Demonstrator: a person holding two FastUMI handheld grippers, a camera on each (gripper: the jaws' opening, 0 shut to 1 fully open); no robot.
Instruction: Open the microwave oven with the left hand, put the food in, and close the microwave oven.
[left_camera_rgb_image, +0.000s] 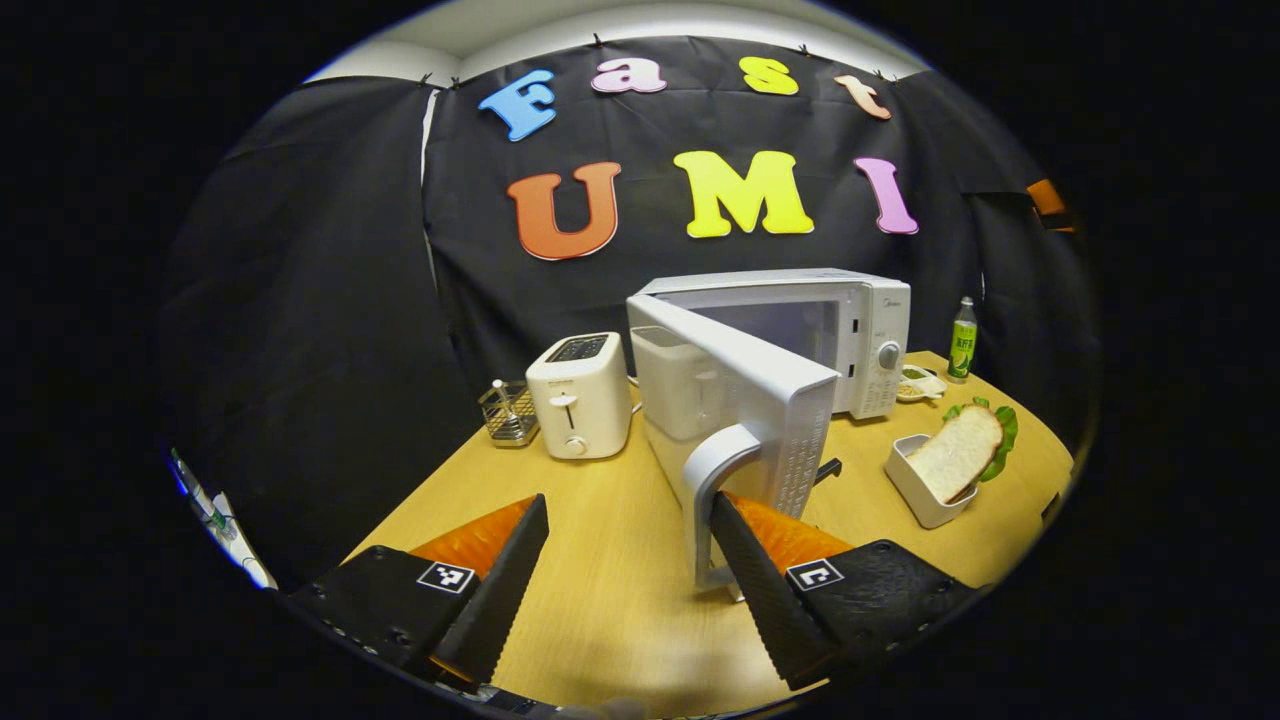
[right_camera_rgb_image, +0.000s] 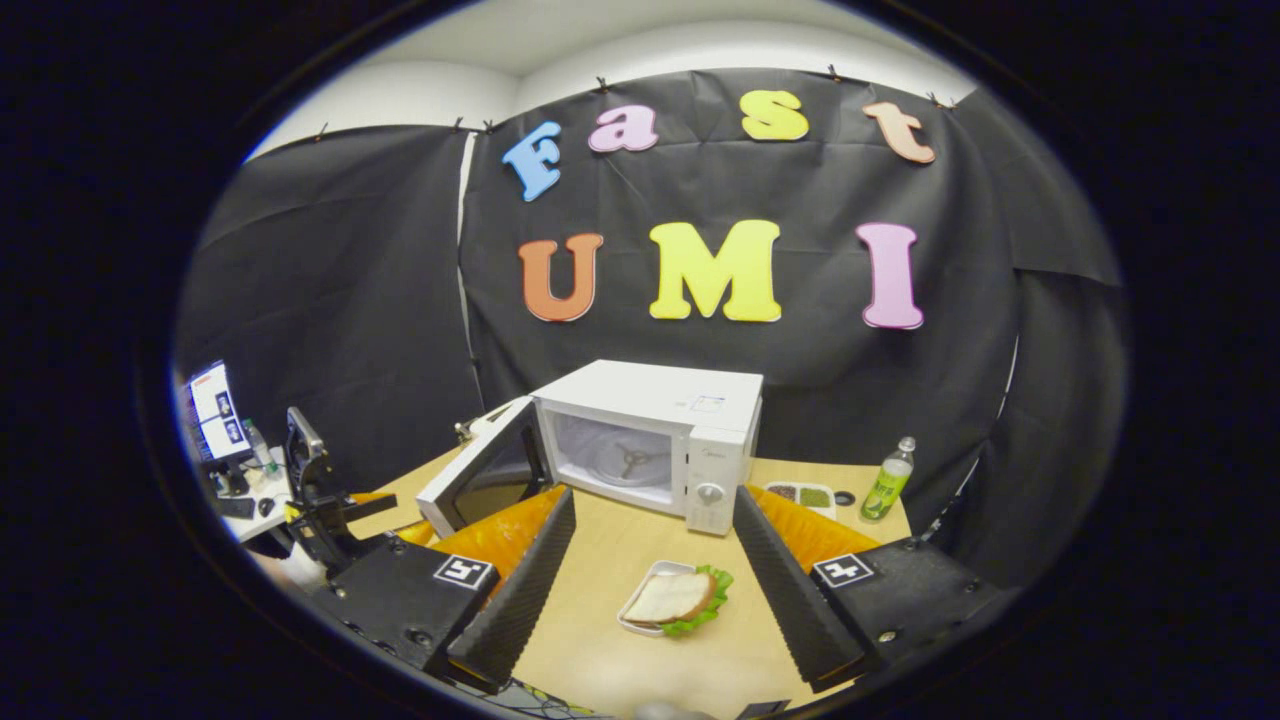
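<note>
— Fingers first: our right gripper (right_camera_rgb_image: 650, 570) is spread wide with nothing between the fingers (right_camera_rgb_image: 520, 590). Agreed?

— Agreed. Straight ahead of them and a little below, framed in the gap, lies the sandwich (right_camera_rgb_image: 672, 598) in its shallow white tray (right_camera_rgb_image: 634, 612) on the surface (right_camera_rgb_image: 640, 545). Its long side runs slantwise across our line of reach, so we judge a slight turn of the wrist is needed before we close.

— And the left gripper (left_camera_rgb_image: 630, 570)?

— Also wide open, holding nothing. Its right-hand finger (left_camera_rgb_image: 760, 590) sits at the door handle (left_camera_rgb_image: 715, 490). Whether it touches the handle we cannot tell; only one finger is near it, so it is no grip.

— So the door (left_camera_rgb_image: 745, 400) is swung out?

— Yes, well open. In the right gripper view the microwave (right_camera_rgb_image: 650, 440) stands beyond the tray, cavity facing us with the turntable hub visible, the door (right_camera_rgb_image: 480, 485) hinged off to the left.

— Which hand is nearer the food?

— The right, we think: the tray lies just ahead of its fingers, while from the left gripper the tray (left_camera_rgb_image: 925, 480) lies off to the right, past the door. The way from tray to cavity looks straight and open.
</note>
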